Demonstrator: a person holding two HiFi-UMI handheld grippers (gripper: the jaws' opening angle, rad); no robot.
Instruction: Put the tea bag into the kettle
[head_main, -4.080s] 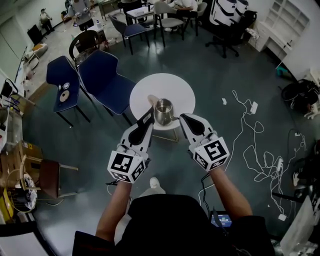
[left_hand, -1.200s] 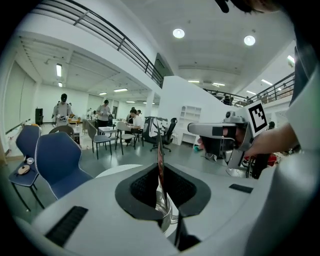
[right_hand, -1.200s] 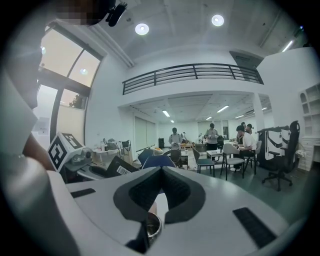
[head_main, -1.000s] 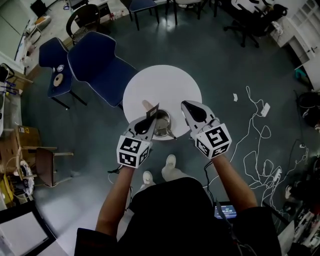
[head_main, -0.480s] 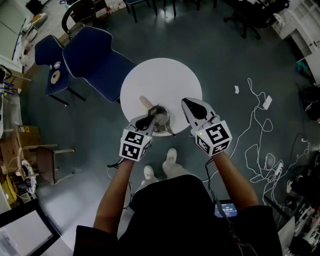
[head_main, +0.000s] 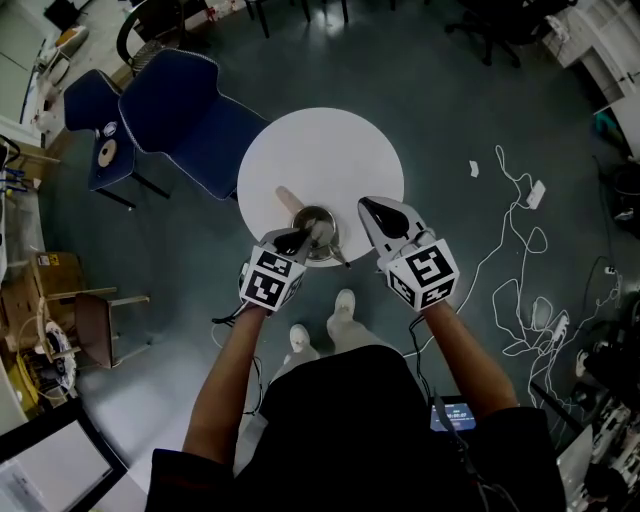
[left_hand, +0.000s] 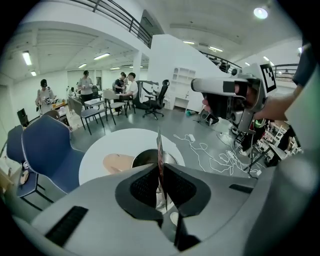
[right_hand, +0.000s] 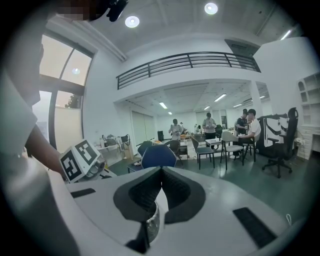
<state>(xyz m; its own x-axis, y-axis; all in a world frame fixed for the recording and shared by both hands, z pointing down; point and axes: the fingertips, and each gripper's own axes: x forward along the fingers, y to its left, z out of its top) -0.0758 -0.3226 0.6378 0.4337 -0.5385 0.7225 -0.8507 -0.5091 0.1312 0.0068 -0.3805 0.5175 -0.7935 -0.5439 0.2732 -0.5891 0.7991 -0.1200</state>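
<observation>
A steel kettle (head_main: 320, 232) with a pale wooden handle (head_main: 289, 201) stands open near the front edge of a round white table (head_main: 330, 150). My left gripper (head_main: 298, 239) hangs just over the kettle's left rim. It is shut on a thin dark tea bag (left_hand: 159, 147), held upright and edge-on above the kettle's mouth (left_hand: 148, 159). In the left gripper view the jaws (left_hand: 161, 168) press flat against the bag. My right gripper (head_main: 371, 209) hovers to the right of the kettle, shut with nothing in it. Its closed jaws (right_hand: 161, 171) point across the room.
Two blue chairs (head_main: 170, 100) stand to the left of the table. White cables (head_main: 515, 260) lie on the floor at the right. The person's feet (head_main: 320, 325) are under the table's front edge. People sit at desks (right_hand: 235, 137) far off.
My left gripper has carried the tea bag in from the kettle's near left to just above its mouth. The right gripper has stayed beside the kettle.
</observation>
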